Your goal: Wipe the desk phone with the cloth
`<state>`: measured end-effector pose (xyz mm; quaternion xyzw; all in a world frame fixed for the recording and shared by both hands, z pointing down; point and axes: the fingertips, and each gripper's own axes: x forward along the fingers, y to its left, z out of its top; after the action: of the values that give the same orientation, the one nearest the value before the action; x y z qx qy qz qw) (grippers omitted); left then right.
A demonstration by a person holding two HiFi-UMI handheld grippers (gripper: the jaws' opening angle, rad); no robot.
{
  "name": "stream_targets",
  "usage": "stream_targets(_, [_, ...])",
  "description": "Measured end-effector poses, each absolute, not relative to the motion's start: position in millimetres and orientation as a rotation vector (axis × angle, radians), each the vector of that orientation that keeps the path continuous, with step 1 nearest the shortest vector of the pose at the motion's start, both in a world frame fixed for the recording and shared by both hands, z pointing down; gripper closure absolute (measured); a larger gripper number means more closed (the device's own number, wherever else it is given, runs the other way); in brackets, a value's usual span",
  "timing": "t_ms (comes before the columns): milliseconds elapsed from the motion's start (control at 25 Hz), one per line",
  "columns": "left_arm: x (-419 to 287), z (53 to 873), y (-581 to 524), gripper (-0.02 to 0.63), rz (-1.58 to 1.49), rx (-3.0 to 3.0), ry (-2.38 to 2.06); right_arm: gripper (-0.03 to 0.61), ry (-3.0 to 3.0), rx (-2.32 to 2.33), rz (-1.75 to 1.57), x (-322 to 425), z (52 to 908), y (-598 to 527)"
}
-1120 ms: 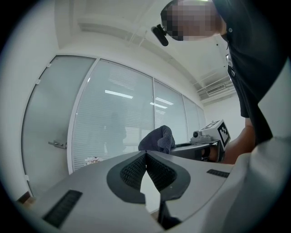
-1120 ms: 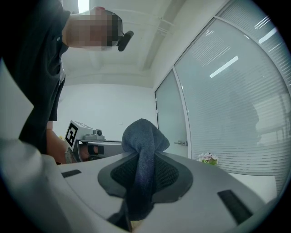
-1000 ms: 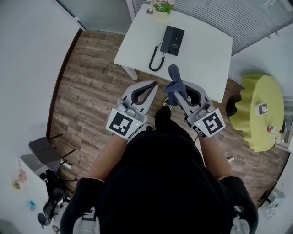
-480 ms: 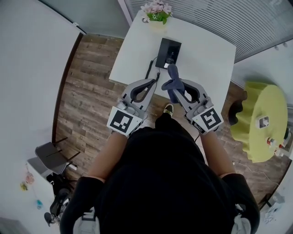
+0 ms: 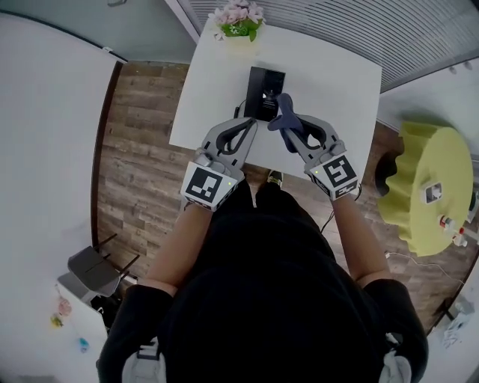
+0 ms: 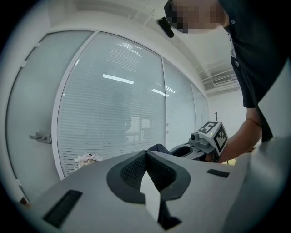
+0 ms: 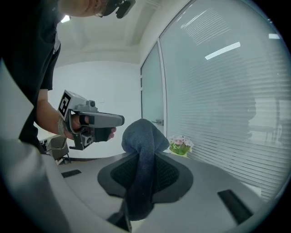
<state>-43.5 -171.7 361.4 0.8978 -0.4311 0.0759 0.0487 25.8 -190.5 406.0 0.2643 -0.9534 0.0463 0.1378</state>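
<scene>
A black desk phone (image 5: 263,93) with a coiled cord lies on the white table (image 5: 337,82) in the head view. My right gripper (image 5: 286,126) is shut on a dark blue cloth (image 5: 285,114) (image 7: 142,150) that sticks up from between its jaws, just at the phone's near right corner. My left gripper (image 5: 252,124) (image 6: 146,154) is shut with nothing in it, hovering at the table's near edge below the phone. Both gripper views point up and level, so the phone is hidden in them.
A pot of pink flowers (image 5: 237,20) (image 7: 181,144) stands at the table's far edge. A yellow-green round table (image 5: 430,187) with small items is at the right. Wooden floor lies left of the table, a glass wall with blinds (image 6: 113,118) behind it.
Both grippers have moved forward from over the floor to the table's near edge. The cloth now reaches the phone's near corner.
</scene>
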Motion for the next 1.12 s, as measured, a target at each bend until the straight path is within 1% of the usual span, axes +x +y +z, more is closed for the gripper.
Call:
stream_targets(240, [-48.5, 387.1, -213.7, 0.603, 0.281, 2.774, -1.202, 0.476, -2.562, 0.785, 0.011, 17.0, 435.7, -239.5])
stream_targets(440, [-55.0, 412.7, -242.2, 0.603, 0.282, 2.787, -1.117, 0.476, -2.380, 0.708, -0.109, 4.9, 470.9, -275.7])
stream_targets(760, [-58.0, 452.3, -280.6, 0.603, 0.299, 2.739, -1.103, 0.476, -2.195, 0.567, -0.295, -12.8, 526.9, -316.2])
stream_targets(1120, [-69.0, 488.9, -305.5, 0.603, 0.348, 2.670, -1.150, 0.476, -2.149, 0.485, -0.349, -29.3, 573.6, -350.2])
